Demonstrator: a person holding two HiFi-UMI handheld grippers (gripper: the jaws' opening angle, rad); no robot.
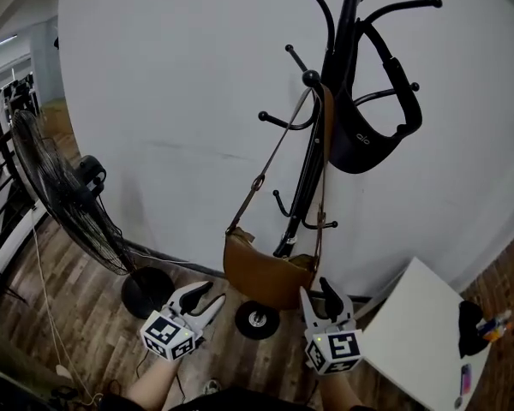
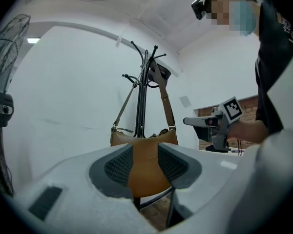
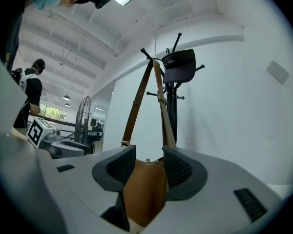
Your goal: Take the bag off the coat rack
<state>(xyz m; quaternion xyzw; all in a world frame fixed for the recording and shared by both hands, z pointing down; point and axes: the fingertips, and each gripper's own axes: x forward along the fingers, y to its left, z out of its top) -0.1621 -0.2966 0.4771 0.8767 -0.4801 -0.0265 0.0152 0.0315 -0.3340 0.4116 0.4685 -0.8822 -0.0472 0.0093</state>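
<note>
A brown leather bag [image 1: 265, 272] hangs by its long strap [image 1: 278, 148] from a knobbed hook [image 1: 311, 79] of the black coat rack [image 1: 338, 50]. Low in the head view, my left gripper [image 1: 206, 298] points at the bag's lower left side, a little short of it. It is open, and in the left gripper view [image 2: 145, 155] the bag [image 2: 122, 139] shows through the gap. My right gripper [image 1: 319, 294] sits at the bag's lower right edge, also open. Seen from the right gripper [image 3: 149, 155], the bag's body [image 3: 144, 194] fills the gap close ahead; I see no pad pressing on it.
A black cap [image 1: 373, 127] hangs on a higher hook of the rack. A standing fan [image 1: 64, 195] is at the left, with its round base [image 1: 150, 291] near the rack's foot [image 1: 257, 319]. A white table [image 1: 420, 332] with small items is at the lower right. A white wall is behind.
</note>
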